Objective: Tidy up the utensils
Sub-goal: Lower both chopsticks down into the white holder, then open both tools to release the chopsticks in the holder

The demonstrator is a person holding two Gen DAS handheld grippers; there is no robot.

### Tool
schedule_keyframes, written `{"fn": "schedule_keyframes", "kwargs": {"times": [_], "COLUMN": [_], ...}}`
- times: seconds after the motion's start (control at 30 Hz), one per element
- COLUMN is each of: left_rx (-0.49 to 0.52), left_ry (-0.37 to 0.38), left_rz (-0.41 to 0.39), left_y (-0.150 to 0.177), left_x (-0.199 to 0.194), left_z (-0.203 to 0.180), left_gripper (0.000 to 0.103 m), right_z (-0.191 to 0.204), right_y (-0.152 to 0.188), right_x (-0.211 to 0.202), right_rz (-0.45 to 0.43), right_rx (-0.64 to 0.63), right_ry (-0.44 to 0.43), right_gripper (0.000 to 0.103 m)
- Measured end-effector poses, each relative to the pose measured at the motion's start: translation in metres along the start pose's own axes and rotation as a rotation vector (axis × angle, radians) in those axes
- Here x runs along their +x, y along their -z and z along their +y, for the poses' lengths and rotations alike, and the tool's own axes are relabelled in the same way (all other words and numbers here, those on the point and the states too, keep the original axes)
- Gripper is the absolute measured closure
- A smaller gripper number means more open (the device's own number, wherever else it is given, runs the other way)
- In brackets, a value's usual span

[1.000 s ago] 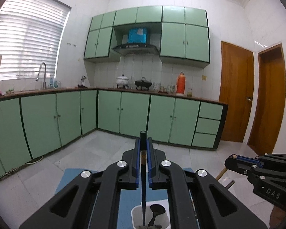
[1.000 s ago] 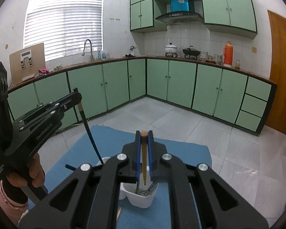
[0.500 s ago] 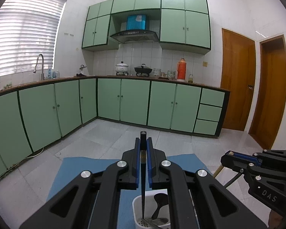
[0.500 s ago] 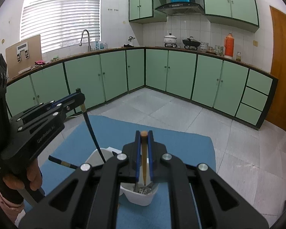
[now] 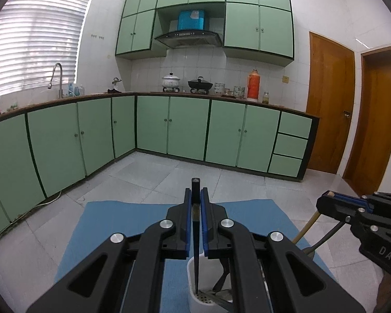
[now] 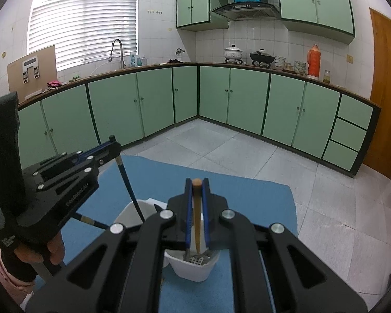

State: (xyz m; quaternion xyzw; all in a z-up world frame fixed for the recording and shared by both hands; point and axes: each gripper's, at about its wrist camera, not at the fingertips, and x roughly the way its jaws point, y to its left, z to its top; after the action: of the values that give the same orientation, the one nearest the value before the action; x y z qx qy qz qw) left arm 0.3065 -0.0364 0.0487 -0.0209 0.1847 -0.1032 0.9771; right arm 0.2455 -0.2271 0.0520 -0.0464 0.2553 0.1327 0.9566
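- The blue mat (image 6: 247,193) carries everything; its far edge now sits higher in both wrist views than a second ago, so both hands have come down toward it.
- The left gripper (image 5: 195,203) has sunk the most. Its jaws are clamped tight on a dark chopstick (image 5: 196,255), held near its top end with the tip pointing down.
- In the left wrist view that tip now reaches deep into the white holder (image 5: 195,302), close to the perforated floor; a second ago only the holder's rim showed at the bottom of the picture.
- From the right wrist view, the left gripper (image 6: 114,146) has its chopstick (image 6: 129,185) slanting into the nearer-left compartment of the holder (image 6: 133,208), which stands near the middle of the mat.
- The right gripper (image 6: 196,195) is likewise closed on a wooden chopstick (image 6: 197,216), gripped near the top, tip down over the compartment facing it.
- That hand dropped a little early in the second and has since held steady; the wooden tip looks close to the holder's drain plate, though I cannot tell if it touches.
- A stray dark utensil (image 6: 88,220) lies on the mat toward its left edge, just beside the holder.
- My reading: both chopsticks are low enough that letting go is the next step, and the stray piece remains to be collected.
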Motion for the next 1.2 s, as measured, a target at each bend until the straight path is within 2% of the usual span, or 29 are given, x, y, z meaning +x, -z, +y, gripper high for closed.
{"fn": "schedule_keyframes", "kwargs": {"times": [0.23,0.33,0.47,0.6,0.9,1.2], "left_rx": [-0.002,-0.009,-0.017,-0.018,-0.01,-0.028], "left_ry": [-0.002,0.001,-0.002,-0.002,-0.009,-0.015], "left_rz": [-0.005,-0.015,-0.038,-0.06,-0.105,-0.146], "left_y": [0.001,0.001,0.002,0.004,0.01,0.021], "left_x": [-0.001,-0.006,-0.015,-0.026,-0.051,-0.085], "left_z": [-0.001,-0.002,-0.001,0.001,0.0,0.004], "left_gripper": [0.095,0.085,0.067,0.055,0.04,0.031], "right_z": [0.001,0.001,-0.002,-0.001,-0.007,-0.009], "right_y": [0.001,0.002,0.005,0.009,0.018,0.036], "right_x": [-0.001,-0.003,-0.009,-0.016,-0.032,-0.054], "right_rz": [0.0,-0.005,-0.016,-0.041,-0.07,-0.12], "right_rx": [-0.004,-0.004,0.004,-0.005,0.004,0.004], "right_ry": [0.007,0.019,0.024,0.042,0.035,0.039], "right_gripper": [0.096,0.095,0.087,0.065,0.059,0.054]}}
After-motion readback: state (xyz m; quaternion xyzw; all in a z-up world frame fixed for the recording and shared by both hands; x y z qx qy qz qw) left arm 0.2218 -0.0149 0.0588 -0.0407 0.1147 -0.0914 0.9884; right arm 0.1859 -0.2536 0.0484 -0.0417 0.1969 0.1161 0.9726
